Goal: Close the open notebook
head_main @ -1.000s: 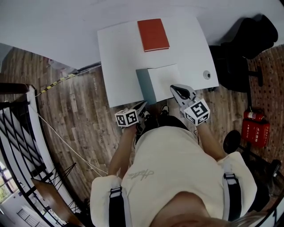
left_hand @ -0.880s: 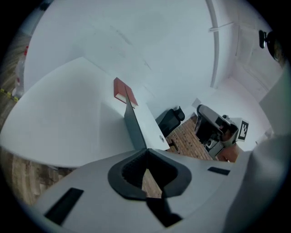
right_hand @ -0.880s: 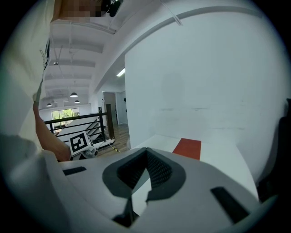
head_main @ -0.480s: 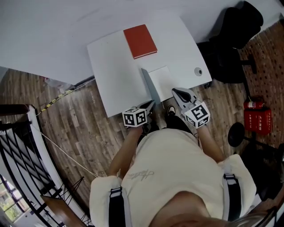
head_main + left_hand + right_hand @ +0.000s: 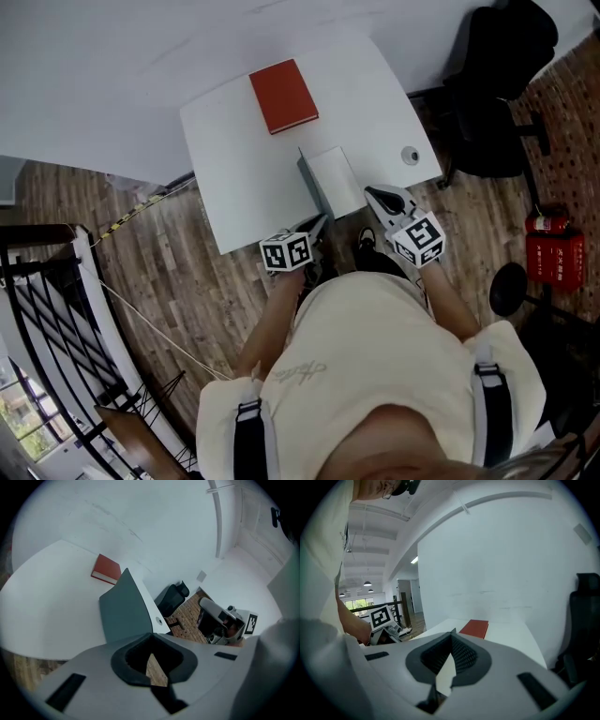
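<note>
The open notebook [image 5: 330, 180] lies at the near edge of the white table [image 5: 234, 178], with a grey-green cover on its left and a white page on its right. In the left gripper view that cover [image 5: 124, 609] stands tilted up. A closed red notebook [image 5: 283, 96] rests farther back, also seen as the red notebook [image 5: 474, 627]. My left gripper [image 5: 314, 228] hovers just in front of the notebook's near left corner, jaws shut and holding nothing. My right gripper [image 5: 380, 199] sits by its near right corner, also shut and holding nothing.
A small round fitting [image 5: 410, 155] sits at the table's right corner. A black office chair [image 5: 497, 84] stands to the right, a red fire extinguisher [image 5: 553, 258] on the wood floor beyond it. A black railing [image 5: 37, 309] runs along the left.
The head view has shifted, so the table sits farther left and smaller. Both grippers stay by the notebook's near edge, and its grey-green cover looks narrower than before.
</note>
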Demonstrator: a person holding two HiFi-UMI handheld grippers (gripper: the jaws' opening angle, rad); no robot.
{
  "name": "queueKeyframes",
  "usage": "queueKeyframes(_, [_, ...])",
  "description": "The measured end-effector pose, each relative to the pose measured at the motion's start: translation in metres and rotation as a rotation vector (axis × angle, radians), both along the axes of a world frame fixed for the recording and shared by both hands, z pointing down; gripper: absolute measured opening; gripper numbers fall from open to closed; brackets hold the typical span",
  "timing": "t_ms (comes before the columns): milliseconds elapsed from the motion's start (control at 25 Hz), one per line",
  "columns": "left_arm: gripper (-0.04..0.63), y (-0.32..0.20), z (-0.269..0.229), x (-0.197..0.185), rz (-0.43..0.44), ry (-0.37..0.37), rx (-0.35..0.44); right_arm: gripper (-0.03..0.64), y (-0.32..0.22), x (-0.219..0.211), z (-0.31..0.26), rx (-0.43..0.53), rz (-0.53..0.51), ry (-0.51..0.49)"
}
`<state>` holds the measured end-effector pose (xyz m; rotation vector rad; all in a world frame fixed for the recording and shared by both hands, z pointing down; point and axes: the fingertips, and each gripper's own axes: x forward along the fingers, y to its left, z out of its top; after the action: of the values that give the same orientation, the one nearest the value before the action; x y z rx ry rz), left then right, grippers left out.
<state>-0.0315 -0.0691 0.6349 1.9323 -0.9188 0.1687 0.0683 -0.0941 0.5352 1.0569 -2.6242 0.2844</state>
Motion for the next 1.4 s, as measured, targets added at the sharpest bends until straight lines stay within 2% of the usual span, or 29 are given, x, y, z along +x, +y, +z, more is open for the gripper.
queueKeyframes(400, [0.026, -0.012, 0.011, 0.031, -0.049, -0.083, -0.022, 0.008, -0.014, 0.043, 0.010, -0.020, -0.030, -0.064])
queueKeyframes(1160, [0.026, -0.024, 0.057, 0.081, -0.100, -0.257, -0.095, 0.008, -0.025, 0.104, 0.026, -0.050, -0.094, -0.062])
queueKeyframes(1400, [0.028, -0.028, 0.069, 0.096, -0.084, -0.292, -0.121, 0.008, -0.033, 0.122, 0.031, -0.058, -0.083, -0.071])
